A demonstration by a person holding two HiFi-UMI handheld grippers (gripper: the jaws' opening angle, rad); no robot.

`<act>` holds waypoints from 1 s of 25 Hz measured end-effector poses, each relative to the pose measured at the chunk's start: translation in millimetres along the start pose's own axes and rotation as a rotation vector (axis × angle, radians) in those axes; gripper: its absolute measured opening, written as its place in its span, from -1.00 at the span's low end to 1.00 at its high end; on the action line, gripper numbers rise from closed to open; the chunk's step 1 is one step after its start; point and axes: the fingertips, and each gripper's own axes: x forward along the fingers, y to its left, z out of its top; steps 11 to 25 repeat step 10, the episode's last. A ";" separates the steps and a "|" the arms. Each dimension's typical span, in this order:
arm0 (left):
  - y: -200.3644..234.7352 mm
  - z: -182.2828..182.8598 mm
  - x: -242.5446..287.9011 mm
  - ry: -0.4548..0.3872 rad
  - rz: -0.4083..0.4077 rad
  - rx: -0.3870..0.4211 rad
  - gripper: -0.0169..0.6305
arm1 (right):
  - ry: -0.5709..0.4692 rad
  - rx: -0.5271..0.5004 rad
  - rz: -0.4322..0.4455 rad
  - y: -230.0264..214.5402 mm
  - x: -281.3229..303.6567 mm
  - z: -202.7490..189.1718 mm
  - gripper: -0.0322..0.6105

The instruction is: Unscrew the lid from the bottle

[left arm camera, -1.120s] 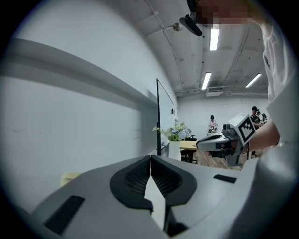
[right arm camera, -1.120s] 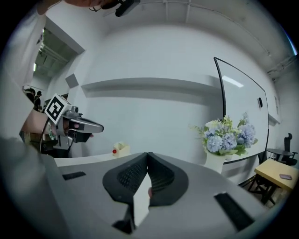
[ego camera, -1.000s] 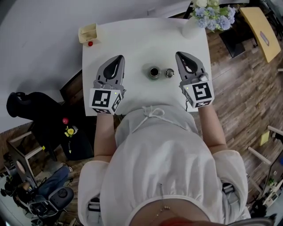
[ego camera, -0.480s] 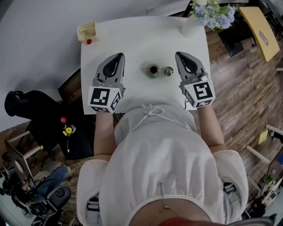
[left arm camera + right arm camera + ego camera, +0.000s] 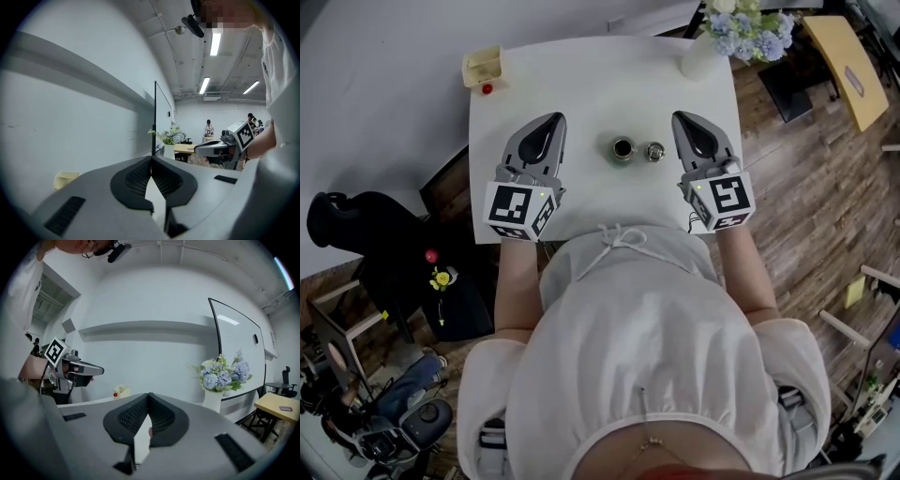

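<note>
In the head view a small dark bottle (image 5: 622, 149) stands open-topped in the middle of the white table (image 5: 600, 75). Its round metal lid (image 5: 654, 151) lies just to its right, apart from it. My left gripper (image 5: 557, 120) rests on the table left of the bottle, shut and holding nothing. My right gripper (image 5: 679, 118) rests right of the lid, also shut and holding nothing. In the left gripper view the jaws (image 5: 151, 159) meet at the tips. The right gripper view shows the same (image 5: 149, 395). Neither gripper view shows the bottle or lid.
A cream box (image 5: 482, 66) with a red ball (image 5: 487, 89) beside it sits at the table's far left corner. A white vase of blue flowers (image 5: 698, 56) stands at the far right corner. A wall runs behind the table; wooden floor lies to the right.
Both grippers, the bottle and the lid keep their places on the table. Only the head camera has shifted slightly, moving the whole scene a little up and left.
</note>
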 end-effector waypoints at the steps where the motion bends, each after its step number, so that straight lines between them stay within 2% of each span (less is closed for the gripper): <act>1: 0.0 1.2 -0.2 -0.003 0.000 -0.003 -0.89 | -0.003 0.003 -0.004 -0.3 -0.2 1.0 -0.89; 10: -9.6 -4.0 -2.4 0.006 -0.013 -0.017 -0.89 | -0.012 0.037 -0.039 -2.6 -4.7 -2.6 -0.89; 25: -9.6 -4.0 -2.4 0.006 -0.013 -0.017 -0.89 | -0.012 0.037 -0.039 -2.6 -4.7 -2.6 -0.89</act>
